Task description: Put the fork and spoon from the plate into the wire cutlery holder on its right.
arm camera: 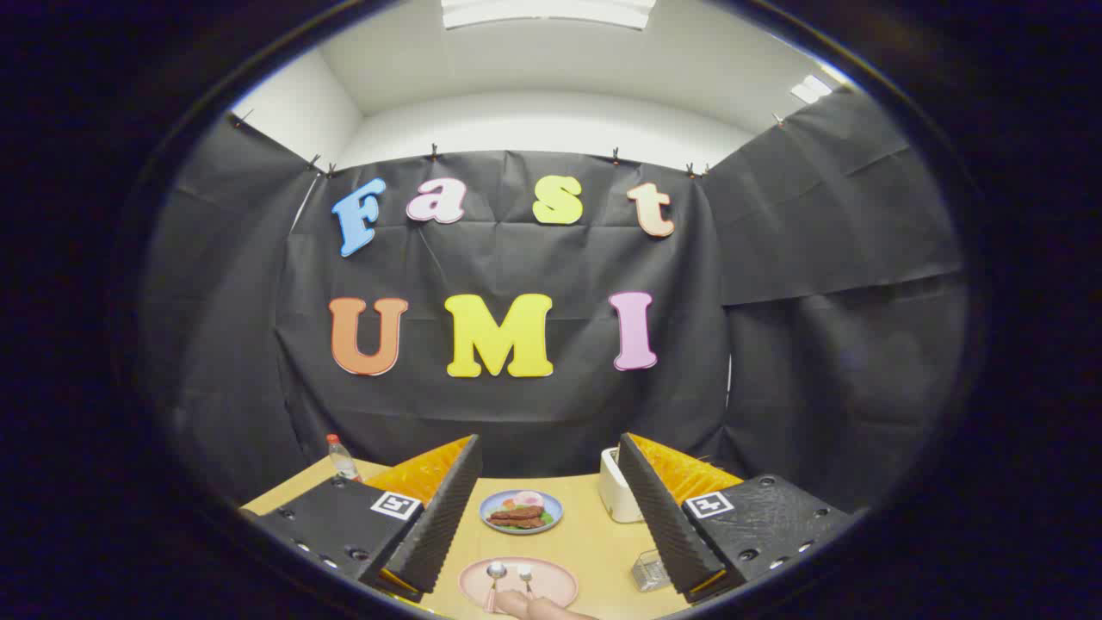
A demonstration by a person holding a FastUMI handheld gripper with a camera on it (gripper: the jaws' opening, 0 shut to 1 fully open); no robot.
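A pink plate [551, 584] lies on the wooden table, low between my fingers. On it rest a spoon [496, 572] and a second utensil [525, 575], heads pointing away from me. A person's hand [538, 607] reaches onto the plate's near edge. The wire cutlery holder [650, 570] stands to the plate's right, partly hidden behind my right finger [667, 517]. My gripper [542, 525] is held high above the table, open wide, with nothing between the fingers.
Beyond the pink plate sits a blue plate [521, 511] with food. A white toaster-like box [618, 498] stands at the back right. A small bottle with a red cap [343, 458] stands at the back left of the table [594, 542].
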